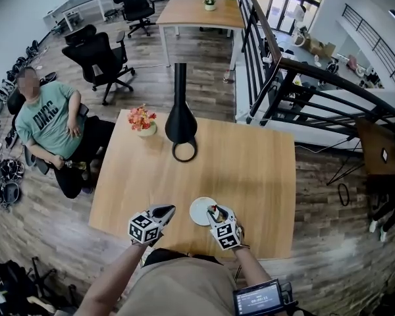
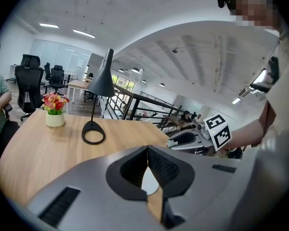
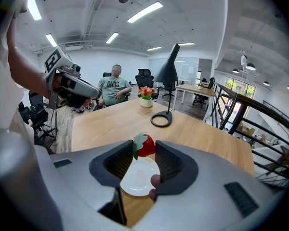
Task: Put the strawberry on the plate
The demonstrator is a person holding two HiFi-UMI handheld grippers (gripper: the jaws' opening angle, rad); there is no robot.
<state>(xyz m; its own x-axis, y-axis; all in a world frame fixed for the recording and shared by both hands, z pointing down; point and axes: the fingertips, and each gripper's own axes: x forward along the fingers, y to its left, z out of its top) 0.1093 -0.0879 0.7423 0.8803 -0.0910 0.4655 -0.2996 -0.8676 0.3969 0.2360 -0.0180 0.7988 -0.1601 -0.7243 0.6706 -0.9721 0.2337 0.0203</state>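
My left gripper point(image 1: 163, 212) is held low and forward, its fingers point(image 2: 135, 165) closed tip to tip with nothing between them. My right gripper point(image 1: 216, 213) is near it but not touching. Its fingers point(image 3: 166, 160) press on either side of the strawberry point(image 3: 146, 145), holding it at their tips. Both forearms are bare and reach ahead of my body, the left forearm point(image 1: 108, 282) angling in from the left and the right forearm point(image 1: 251, 268) from the right.
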